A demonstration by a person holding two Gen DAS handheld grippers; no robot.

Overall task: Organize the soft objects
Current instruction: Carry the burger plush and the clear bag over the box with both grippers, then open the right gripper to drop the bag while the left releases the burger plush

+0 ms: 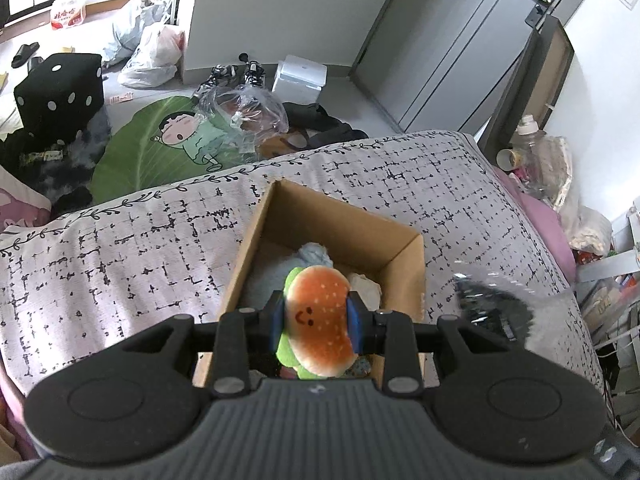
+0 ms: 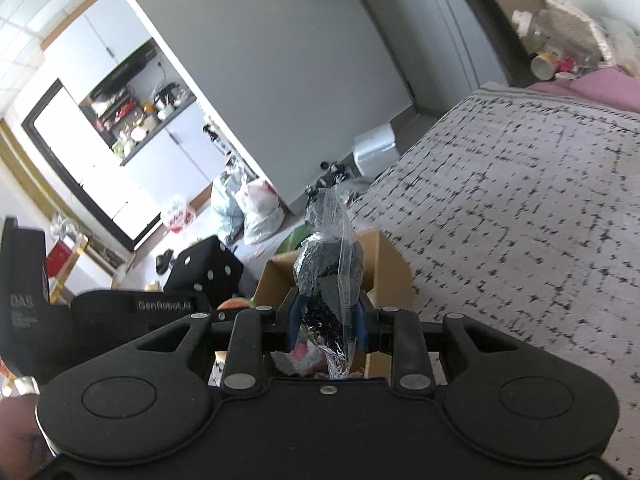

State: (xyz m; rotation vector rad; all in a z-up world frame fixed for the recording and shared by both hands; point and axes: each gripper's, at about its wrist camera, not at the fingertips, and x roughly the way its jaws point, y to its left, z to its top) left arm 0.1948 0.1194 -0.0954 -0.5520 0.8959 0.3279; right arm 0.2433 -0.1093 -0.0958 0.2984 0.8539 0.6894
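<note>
- Over the cardboard box on the bed, left gripper clamps a hamburger plush.
- Right gripper pinches a dark item bagged in clear plastic above that box.

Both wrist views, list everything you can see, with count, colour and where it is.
Hamburger plush: one, orange and green, held over the box.
Plastic-wrapped dark item: one, black in clear wrap, held near the box.
Cardboard box: one, brown, on the bed, soft things inside.
Bed cover: one, grey with black marks.
Dice cushion: one, black with white dots, on the floor.
Left gripper: black, shut on the plush.
Right gripper: black, shut on the wrapped item.
</note>
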